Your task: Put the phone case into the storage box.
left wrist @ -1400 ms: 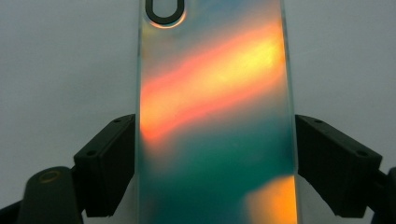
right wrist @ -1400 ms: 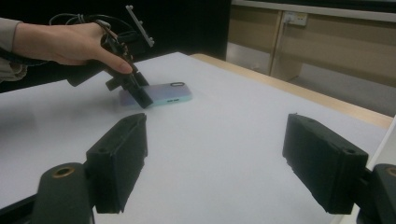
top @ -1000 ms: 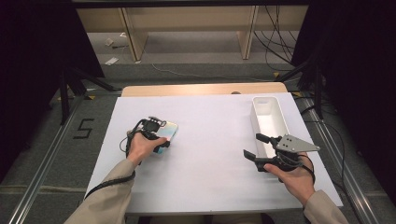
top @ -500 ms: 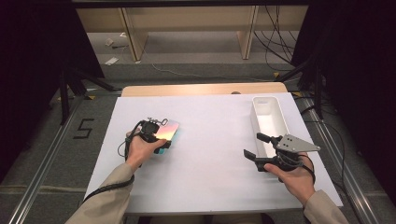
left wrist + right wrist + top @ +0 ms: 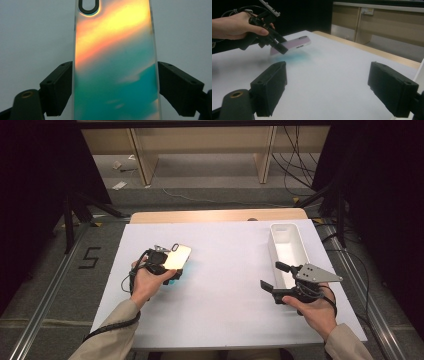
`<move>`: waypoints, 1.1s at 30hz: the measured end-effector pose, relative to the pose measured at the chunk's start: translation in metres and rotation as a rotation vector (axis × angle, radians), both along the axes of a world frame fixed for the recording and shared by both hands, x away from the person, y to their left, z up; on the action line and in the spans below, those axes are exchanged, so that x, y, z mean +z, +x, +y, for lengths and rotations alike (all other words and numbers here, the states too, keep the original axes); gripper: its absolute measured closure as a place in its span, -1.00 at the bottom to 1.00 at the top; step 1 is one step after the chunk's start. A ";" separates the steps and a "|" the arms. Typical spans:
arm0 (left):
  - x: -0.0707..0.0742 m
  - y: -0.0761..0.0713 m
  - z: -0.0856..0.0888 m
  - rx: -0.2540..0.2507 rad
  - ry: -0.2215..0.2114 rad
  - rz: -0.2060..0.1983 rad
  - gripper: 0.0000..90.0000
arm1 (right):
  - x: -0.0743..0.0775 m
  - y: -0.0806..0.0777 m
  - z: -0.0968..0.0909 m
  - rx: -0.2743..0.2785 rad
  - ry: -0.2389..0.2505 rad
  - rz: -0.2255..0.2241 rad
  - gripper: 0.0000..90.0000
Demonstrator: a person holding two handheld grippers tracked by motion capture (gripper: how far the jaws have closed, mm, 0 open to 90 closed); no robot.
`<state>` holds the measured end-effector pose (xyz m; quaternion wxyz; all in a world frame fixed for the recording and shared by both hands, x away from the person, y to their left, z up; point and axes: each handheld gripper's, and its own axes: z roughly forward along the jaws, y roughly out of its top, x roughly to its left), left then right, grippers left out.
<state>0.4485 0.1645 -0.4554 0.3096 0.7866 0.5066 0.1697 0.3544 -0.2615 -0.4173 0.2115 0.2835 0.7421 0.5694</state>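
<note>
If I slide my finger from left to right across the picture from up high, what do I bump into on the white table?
Left gripper → shiny phone case clamped in it → bare white table → right gripper, jaws just opened wider with nothing between them → white tray.

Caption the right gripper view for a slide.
Left tongs lift an iridescent phone case off the white table.

A white tray (image 5: pixel 289 251) sits at the right of the white table cover (image 5: pixel 225 300); wooden shelving (image 5: pixel 200 150) stands beyond.
</note>
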 end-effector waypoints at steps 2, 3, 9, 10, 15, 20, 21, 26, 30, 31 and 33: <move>0.001 -0.002 0.000 -0.003 -0.004 -0.007 -0.63 | 0.000 0.000 0.000 0.001 0.003 0.001 -0.65; 0.002 -0.003 0.000 -0.002 -0.007 -0.010 -0.63 | 0.000 0.000 0.001 0.000 0.004 -0.001 -0.65; 0.005 -0.008 0.000 -0.011 -0.017 -0.029 -0.63 | 0.000 0.001 0.003 -0.004 0.009 0.000 -0.65; 0.005 -0.008 0.000 -0.012 -0.020 -0.034 -0.63 | 0.000 0.001 0.003 -0.001 0.009 -0.002 -0.65; 0.007 -0.013 -0.002 -0.021 -0.030 -0.051 -0.63 | 0.000 0.002 0.005 -0.008 0.009 -0.001 -0.65; 0.009 -0.017 -0.005 -0.036 -0.029 -0.059 -0.63 | 0.001 0.002 0.007 -0.014 0.012 0.002 -0.65; 0.009 -0.018 -0.005 -0.039 -0.029 -0.060 -0.63 | 0.001 0.003 0.007 -0.015 0.012 0.001 -0.65; 0.010 -0.021 -0.006 -0.041 -0.035 -0.070 -0.63 | 0.002 0.004 0.008 -0.021 0.016 -0.001 -0.65; 0.011 -0.023 -0.008 -0.052 -0.030 -0.075 -0.63 | 0.003 0.006 0.009 -0.028 0.022 0.000 -0.65; 0.011 -0.024 -0.008 -0.053 -0.034 -0.076 -0.63 | 0.003 0.006 0.010 -0.028 0.023 0.000 -0.65; 0.011 -0.025 -0.008 -0.059 -0.039 -0.078 -0.63 | 0.004 0.007 0.011 -0.030 0.025 -0.001 -0.65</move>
